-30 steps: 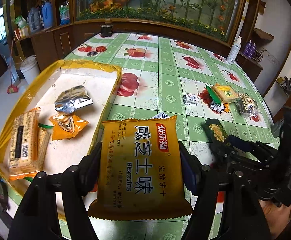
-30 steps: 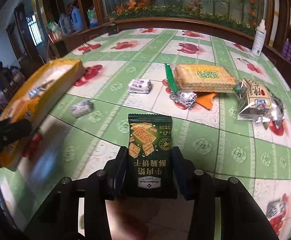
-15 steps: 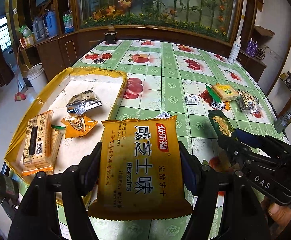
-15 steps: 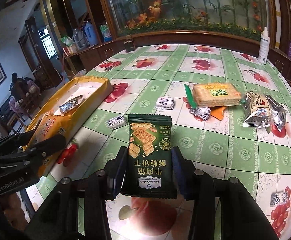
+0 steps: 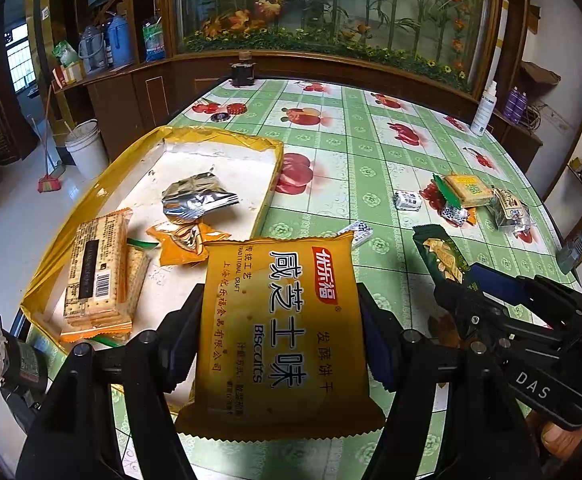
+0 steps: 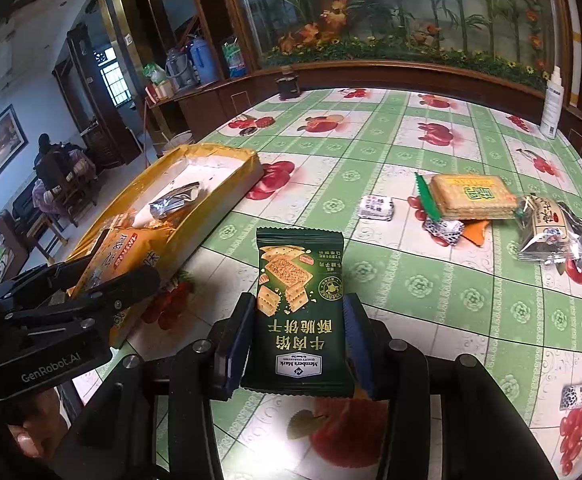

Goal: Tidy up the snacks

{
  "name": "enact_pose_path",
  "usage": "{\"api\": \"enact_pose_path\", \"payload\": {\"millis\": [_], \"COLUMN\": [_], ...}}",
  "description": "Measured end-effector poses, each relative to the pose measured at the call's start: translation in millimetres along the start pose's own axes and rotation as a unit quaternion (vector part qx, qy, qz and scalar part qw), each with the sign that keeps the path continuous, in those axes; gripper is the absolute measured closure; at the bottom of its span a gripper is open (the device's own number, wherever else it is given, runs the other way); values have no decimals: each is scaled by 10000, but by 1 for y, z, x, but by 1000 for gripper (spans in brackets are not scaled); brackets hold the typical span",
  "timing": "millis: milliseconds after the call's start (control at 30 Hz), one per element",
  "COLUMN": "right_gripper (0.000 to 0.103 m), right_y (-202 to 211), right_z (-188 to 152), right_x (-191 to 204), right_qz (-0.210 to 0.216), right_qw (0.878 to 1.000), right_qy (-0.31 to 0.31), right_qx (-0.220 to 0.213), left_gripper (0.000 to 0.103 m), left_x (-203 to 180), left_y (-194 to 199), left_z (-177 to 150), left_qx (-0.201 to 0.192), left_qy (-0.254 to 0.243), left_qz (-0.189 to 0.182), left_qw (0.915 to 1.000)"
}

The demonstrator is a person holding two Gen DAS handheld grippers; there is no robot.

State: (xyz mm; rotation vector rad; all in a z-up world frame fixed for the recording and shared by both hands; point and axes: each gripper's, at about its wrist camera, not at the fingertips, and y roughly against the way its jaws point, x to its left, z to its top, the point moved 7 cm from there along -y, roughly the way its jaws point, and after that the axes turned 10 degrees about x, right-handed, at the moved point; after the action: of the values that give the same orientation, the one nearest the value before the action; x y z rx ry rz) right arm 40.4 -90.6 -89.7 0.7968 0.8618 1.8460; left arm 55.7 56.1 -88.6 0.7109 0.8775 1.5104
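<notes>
My left gripper point(image 5: 279, 340) is shut on a yellow biscuit packet point(image 5: 283, 332), held above the table beside the near right corner of the yellow tray point(image 5: 219, 136). That tray holds a cracker sleeve point(image 5: 97, 268), a silver wrapper point(image 5: 195, 200) and an orange packet point(image 5: 183, 240). My right gripper point(image 6: 297, 340) is shut on a dark green cracker packet point(image 6: 299, 304), lifted over the green tablecloth. In the left wrist view the green cracker packet point(image 5: 443, 256) and the right gripper point(image 5: 463, 280) show at the right. The left gripper point(image 6: 103, 276) with its yellow packet point(image 6: 123, 260) shows at the left of the right wrist view.
Loose snacks lie on the table at the right: a yellow cracker sleeve point(image 6: 471, 196), a silver bag point(image 6: 555, 232), a foil candy point(image 6: 443, 230), a white candy point(image 6: 377, 207) and another small candy point(image 5: 357, 232). A white bottle point(image 6: 551, 104) stands at the far edge.
Both packets stay gripped. The right gripper has risen and drifted toward the tray with the green packet, so the tray and left gripper now show larger in its view. The left gripper barely moved.
</notes>
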Motion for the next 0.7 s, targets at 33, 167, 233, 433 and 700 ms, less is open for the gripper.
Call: {"api": "enact_pose_path", "payload": {"millis": [33,167,233,433,700], "right_gripper": [58,58,58,58,58], "right_y": [-1,-4,-5,-12,-25], "right_z": [0,1,2,6,11], "right_x": [3,13,18,38,72], "right_qz": [9,55,67,155,294], "right_qw": [10000,9999,9998,9992,9972], "right_qy": [27,109,153,335,667], "right_qx": [16,54,64,116,186], "left_gripper": [34,34,34,34,34], "left_x": [2,12,18,37,58], "left_y": [-1,-2,-2,-4,-10], "left_z": [0,-2,-1,-3,-5], "left_qx": [7,18,16,33,71], "left_qy": [17,100,144,307,437], "left_qz": [9,44,70,114,213], "left_qw": [10000,9999,9999,9995,9988]}}
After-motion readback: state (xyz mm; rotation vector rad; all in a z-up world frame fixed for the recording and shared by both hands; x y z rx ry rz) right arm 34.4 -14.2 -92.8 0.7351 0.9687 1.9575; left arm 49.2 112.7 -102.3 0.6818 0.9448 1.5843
